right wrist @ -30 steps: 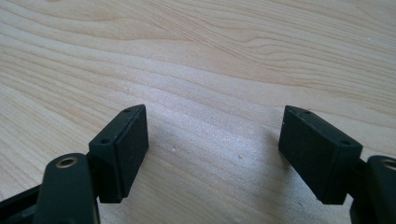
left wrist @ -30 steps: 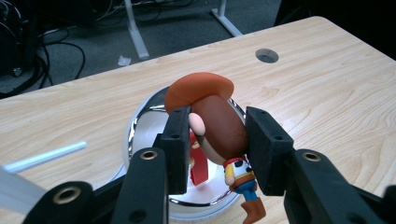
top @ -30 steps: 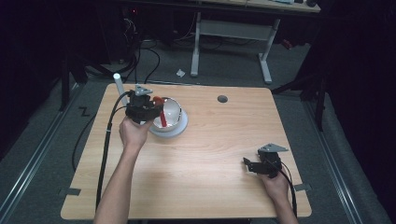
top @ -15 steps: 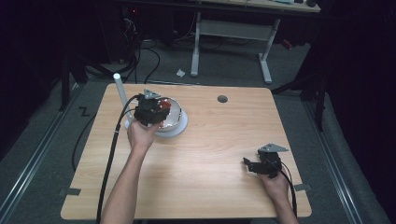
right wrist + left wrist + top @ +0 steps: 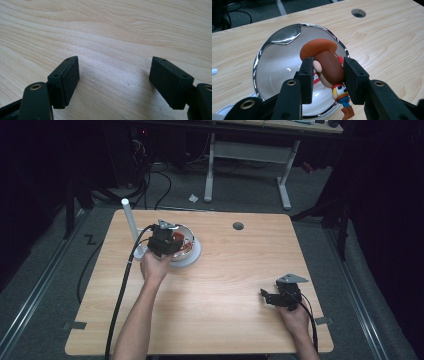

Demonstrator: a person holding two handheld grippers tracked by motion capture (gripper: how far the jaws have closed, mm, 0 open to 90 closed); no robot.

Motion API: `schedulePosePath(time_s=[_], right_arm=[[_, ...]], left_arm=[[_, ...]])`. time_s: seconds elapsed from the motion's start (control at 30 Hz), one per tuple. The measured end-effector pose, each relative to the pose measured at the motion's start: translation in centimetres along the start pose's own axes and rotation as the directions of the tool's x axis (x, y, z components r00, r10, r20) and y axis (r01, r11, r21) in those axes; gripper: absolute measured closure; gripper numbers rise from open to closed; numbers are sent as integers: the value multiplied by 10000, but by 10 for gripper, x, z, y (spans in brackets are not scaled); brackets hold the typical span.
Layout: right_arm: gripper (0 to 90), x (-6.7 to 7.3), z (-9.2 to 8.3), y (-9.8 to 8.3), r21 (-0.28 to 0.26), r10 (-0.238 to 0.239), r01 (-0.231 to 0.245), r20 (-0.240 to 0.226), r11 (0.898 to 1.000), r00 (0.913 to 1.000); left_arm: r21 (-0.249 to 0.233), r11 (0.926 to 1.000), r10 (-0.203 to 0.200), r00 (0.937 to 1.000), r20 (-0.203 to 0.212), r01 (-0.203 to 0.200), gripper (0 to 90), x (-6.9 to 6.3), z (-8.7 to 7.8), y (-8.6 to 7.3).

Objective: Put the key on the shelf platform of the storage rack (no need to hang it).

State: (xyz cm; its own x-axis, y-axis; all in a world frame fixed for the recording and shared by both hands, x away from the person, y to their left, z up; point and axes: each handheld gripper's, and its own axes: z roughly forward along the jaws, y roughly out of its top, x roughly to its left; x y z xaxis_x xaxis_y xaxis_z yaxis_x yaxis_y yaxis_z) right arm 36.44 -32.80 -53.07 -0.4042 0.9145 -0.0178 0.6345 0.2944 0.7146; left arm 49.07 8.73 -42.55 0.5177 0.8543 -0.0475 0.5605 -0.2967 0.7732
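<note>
Jaws of the left gripper (image 5: 325,75) pinch a cowboy figurine (image 5: 329,70) by its head – it hangs over the near rim of the shiny bowl (image 5: 274,65) just beyond. Likely step: dropping the toy in (next, I'd judge, carry it forward, then release). Well off to the side, the right gripper (image 5: 113,80) rests spread and empty on the wooden table (image 5: 240,270); beyond lie a dark floor and cables.

Both forearms bare, no sleeves. Left hand-held gripper (image 5: 329,75): black, blocky jaws, brass-ringed screw holes, thick black cable. Right hand-held gripper (image 5: 266,296): black, grey three-cornered plate on top, thin black cable.
</note>
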Motion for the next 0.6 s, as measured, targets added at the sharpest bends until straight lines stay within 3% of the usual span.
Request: schedulePosePath(time_s=[0.13, 0.3, 0.43, 0.6], right_arm=[[242, 0, 0, 0, 14, 22, -22, -5, 10000, 10000], [241, 0, 0, 0, 3, 8, -8, -2, 10000, 10000], [241, 0, 0, 0, 2, 3, -3, -1, 10000, 10000], [241, 0, 0, 0, 0, 17, -17, -12, 10000, 10000]], left_arm=[[-7, 9999, -132, 9999, 82, 132, 619, 1, 5, 0], [341, 9991, -269, 9996, -5, 269, 614, 2, 14, -3], [414, 9989, -197, 9997, -134, 202, 609, -1, 15, -3], [374, 9987, -326, 9991, -256, 335, 531, 4, 12, -2]])
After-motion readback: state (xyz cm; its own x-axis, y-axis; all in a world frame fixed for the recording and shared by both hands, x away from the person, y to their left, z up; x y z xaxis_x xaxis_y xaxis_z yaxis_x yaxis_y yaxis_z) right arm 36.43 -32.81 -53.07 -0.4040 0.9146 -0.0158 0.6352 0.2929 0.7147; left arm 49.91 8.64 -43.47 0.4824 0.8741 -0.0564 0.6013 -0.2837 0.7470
